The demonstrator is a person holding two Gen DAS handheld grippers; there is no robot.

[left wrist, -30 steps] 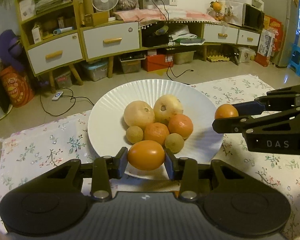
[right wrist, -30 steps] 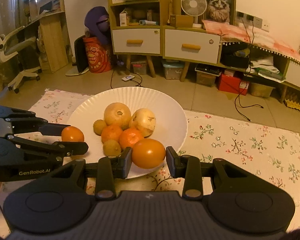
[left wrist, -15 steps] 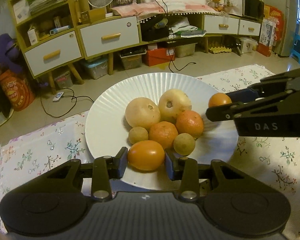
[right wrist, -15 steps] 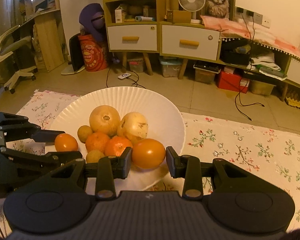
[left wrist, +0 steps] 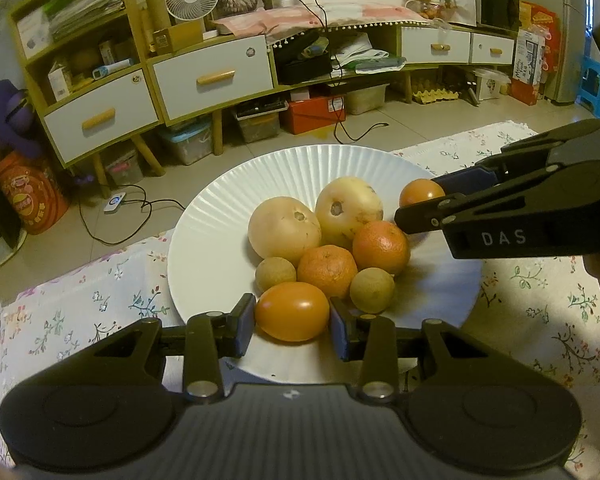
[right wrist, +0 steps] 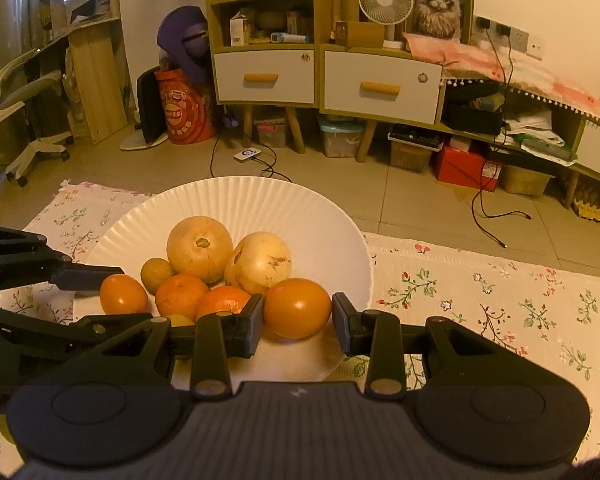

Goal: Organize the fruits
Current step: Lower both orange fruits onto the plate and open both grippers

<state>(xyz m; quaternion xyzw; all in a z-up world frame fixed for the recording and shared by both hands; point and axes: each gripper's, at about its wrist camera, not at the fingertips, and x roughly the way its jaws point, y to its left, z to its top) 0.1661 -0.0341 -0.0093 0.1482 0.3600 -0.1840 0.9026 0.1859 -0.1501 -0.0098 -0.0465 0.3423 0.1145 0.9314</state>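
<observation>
A white ribbed plate (left wrist: 220,216) on a floral cloth holds two big pale round fruits (left wrist: 284,230), two mandarins (left wrist: 328,270) and two small brown fruits (left wrist: 372,290). My left gripper (left wrist: 292,320) is shut on a smooth orange fruit (left wrist: 292,310) over the plate's near side, right beside the pile. My right gripper (right wrist: 298,316) is shut on a second smooth orange fruit (right wrist: 298,307) over the plate's (right wrist: 332,236) right side, close to a pale fruit (right wrist: 258,262). Each view shows the other gripper (left wrist: 418,198) (right wrist: 132,294) with its fruit.
The floral cloth (right wrist: 480,304) lies on a tiled floor. Behind it stand low cabinets with white drawers (left wrist: 212,76), storage boxes, a red box (right wrist: 466,164) and trailing cables (left wrist: 112,216). An office chair (right wrist: 24,108) stands far left in the right wrist view.
Both grippers have moved in over the plate with their fruits. The right gripper has come in from the plate's right edge toward the pile. Neither grip has changed.
</observation>
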